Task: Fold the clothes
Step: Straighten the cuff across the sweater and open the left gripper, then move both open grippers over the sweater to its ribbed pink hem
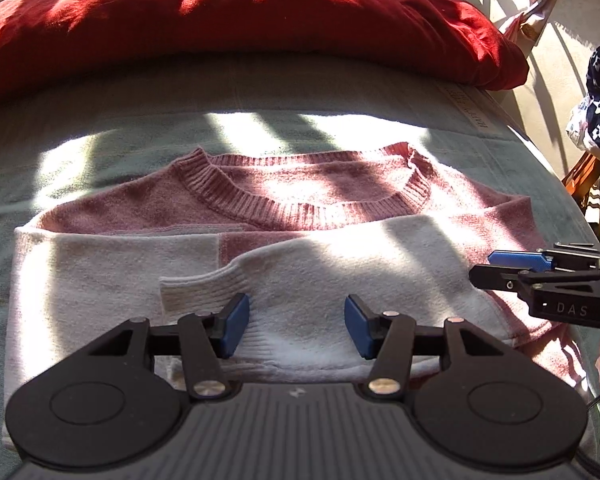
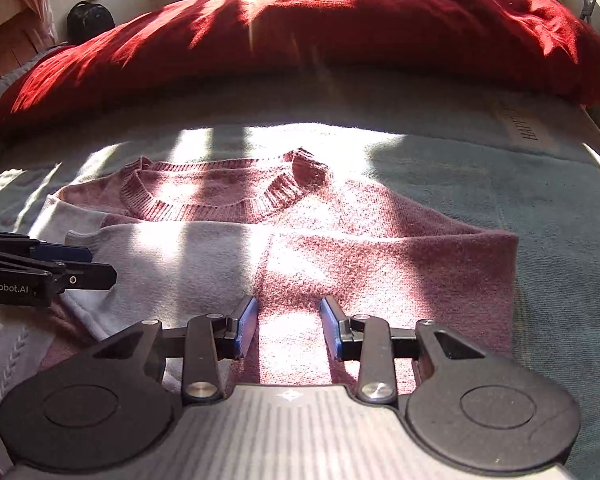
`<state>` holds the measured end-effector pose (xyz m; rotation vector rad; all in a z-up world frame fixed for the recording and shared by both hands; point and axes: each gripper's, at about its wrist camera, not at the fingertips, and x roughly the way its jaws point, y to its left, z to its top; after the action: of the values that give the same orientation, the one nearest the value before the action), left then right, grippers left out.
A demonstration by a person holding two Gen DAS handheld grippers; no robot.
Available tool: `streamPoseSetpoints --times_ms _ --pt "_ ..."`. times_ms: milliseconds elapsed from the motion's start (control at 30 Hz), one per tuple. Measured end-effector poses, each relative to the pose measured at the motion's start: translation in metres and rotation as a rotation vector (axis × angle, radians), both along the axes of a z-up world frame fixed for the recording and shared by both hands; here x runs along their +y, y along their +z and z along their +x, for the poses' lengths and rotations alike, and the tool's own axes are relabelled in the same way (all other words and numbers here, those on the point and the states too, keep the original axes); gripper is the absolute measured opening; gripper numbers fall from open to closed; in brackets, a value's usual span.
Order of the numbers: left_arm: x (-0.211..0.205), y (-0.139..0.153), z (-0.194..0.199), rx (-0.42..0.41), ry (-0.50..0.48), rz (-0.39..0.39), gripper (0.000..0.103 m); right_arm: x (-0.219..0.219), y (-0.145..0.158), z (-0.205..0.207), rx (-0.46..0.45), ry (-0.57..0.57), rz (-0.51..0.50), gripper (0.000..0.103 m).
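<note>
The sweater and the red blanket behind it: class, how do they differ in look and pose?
The sweater is pink and white with a ribbed collar; the red blanket is one solid colour. The sweater lies flat with sleeves folded in; the red blanket sits bunched in a long heap. Both rest on the bed cover in patchy sunlight.

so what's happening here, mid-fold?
A person holds a claw in each hand over a pink and white sweater lying flat on a green bed cover. The sleeves are already folded across the front, with the white cuff on the chest. Left claw and right claw are both open near the bottom edge, gripping nothing. A red blanket lies behind the collar.
</note>
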<state>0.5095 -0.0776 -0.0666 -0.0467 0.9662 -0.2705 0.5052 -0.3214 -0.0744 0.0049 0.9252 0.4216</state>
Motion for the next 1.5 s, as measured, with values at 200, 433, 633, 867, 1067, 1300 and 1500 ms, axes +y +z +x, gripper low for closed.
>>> streamPoseSetpoints --times_ms 200,433,633,867,1067,1300,1500 --pt "0.020 0.000 0.012 -0.024 0.062 0.057 0.068 -0.040 0.019 0.014 -0.055 -0.139 -0.055 0.051" --pt "0.028 -0.026 0.029 0.016 0.089 0.018 0.077 -0.068 -0.017 0.050 -0.013 -0.230 -0.083 0.065" --pt "0.027 -0.022 0.030 0.010 0.076 0.021 0.080 -0.078 -0.025 0.054 0.030 -0.278 -0.035 0.081" --pt "0.023 0.009 0.003 -0.039 0.025 0.049 0.080 -0.071 0.010 0.023 0.009 -0.214 -0.029 0.094" --pt "0.013 0.036 -0.050 -0.025 -0.106 0.177 0.080 -0.051 0.038 -0.025 0.004 -0.100 -0.036 0.100" --pt "0.001 0.034 -0.128 0.093 -0.213 0.280 0.085 -0.020 0.044 -0.083 0.082 0.041 -0.037 0.103" --pt "0.003 -0.015 -0.174 0.204 -0.193 0.181 0.085 0.012 0.021 -0.130 0.122 0.131 -0.103 0.103"
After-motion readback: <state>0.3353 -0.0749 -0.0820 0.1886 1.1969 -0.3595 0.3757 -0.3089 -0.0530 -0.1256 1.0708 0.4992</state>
